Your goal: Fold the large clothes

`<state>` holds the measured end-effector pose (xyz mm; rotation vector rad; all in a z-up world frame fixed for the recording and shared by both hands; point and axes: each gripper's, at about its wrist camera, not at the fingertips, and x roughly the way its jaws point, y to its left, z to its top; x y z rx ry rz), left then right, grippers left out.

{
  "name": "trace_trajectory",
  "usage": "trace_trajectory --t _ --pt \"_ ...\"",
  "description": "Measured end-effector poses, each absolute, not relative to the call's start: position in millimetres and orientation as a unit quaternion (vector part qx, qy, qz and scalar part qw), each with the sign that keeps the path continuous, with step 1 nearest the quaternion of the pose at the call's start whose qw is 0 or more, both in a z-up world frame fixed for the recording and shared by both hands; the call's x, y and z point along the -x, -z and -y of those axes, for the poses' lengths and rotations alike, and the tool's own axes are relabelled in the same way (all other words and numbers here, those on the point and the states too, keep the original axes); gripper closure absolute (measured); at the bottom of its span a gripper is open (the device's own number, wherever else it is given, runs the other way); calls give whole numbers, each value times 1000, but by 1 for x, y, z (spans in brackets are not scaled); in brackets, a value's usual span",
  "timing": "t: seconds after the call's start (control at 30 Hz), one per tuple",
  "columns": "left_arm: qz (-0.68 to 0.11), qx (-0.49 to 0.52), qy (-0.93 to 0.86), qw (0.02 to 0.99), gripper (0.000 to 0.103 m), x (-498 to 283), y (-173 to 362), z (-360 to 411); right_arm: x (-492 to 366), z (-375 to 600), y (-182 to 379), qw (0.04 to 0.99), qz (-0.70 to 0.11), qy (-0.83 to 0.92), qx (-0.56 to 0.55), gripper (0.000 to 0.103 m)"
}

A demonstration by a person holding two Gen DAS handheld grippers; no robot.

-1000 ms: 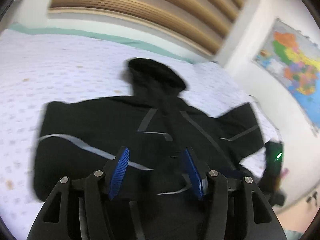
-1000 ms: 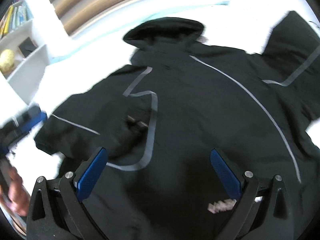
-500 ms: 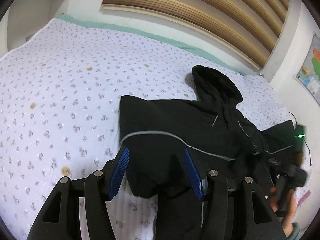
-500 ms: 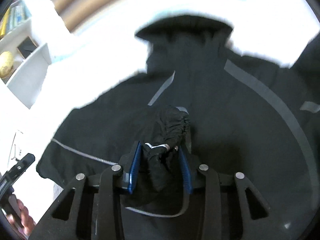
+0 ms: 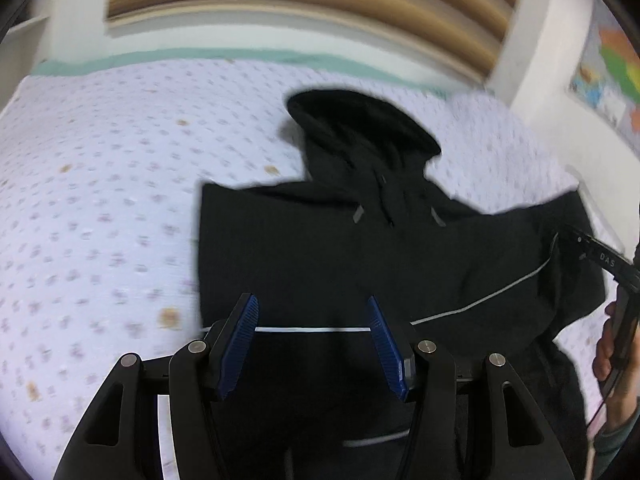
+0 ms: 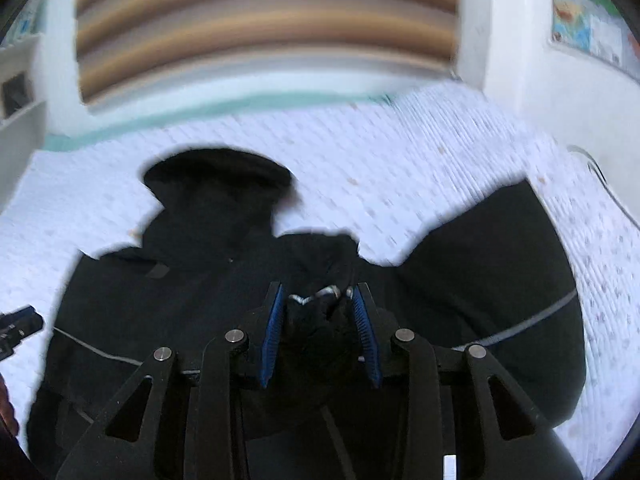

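Hoodie (image 5: 360, 248), black and limp, is spread on the bed (image 5: 100, 200), hood at 12 o'clock. A bunched fold, probably a cuff, is pinched by the right gripper (image 6: 318, 320); left gripper (image 5: 314, 344) is held spread. Seams suit grasping

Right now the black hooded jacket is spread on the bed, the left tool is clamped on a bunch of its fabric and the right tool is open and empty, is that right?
Not quite: the tools are swapped. In the right wrist view the right tool is clamped on a bunch of the black hooded jacket, while in the left wrist view the left tool is open and empty. The jacket is indeed spread on the bed.
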<state>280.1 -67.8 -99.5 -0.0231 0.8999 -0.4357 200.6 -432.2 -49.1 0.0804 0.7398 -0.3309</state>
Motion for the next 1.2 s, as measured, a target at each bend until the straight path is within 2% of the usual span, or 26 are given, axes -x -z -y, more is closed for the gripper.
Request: trace_trajectory --t 0.13,0.2,0.4,0.43,0.53,0.63,0.7,0.77,0.83,0.9,1.07,1.2 --pt "-477 -19 184 859 45 -297 155 88 -208 466 117 884 -433 161 -69 66" --pt "-468 -21 182 865 45 -298 172 88 -205 479 141 875 -451 144 -99 66" --pt "-456 -14 189 870 45 -294 167 86 -184 485 112 895 -407 98 -156 64" --pt "-453 -17 186 872 45 -292 164 87 -181 476 100 900 -398 88 -153 61" --pt "-443 -7 206 873 45 -284 146 92 -178 443 73 913 -380 50 -138 34" --pt "-416 -11 213 884 44 -272 127 93 -196 406 72 911 -400 41 -90 34" --pt "-408 -50 179 894 44 -270 128 96 -204 385 89 904 -423 46 -54 34" --pt "-424 -106 123 891 42 -276 150 97 -219 371 132 874 -479 79 -4 35" --pt "-446 -82 135 881 41 -284 171 86 -219 373 154 879 -471 78 -5 35" --pt "-461 -34 143 875 41 -291 174 73 -215 377 152 887 -456 76 -21 34" --pt "-452 -65 145 878 41 -279 161 82 -197 378 133 882 -465 70 -23 35" --pt "-450 -15 215 867 41 -247 138 83 -150 375 109 900 -432 59 1 34"
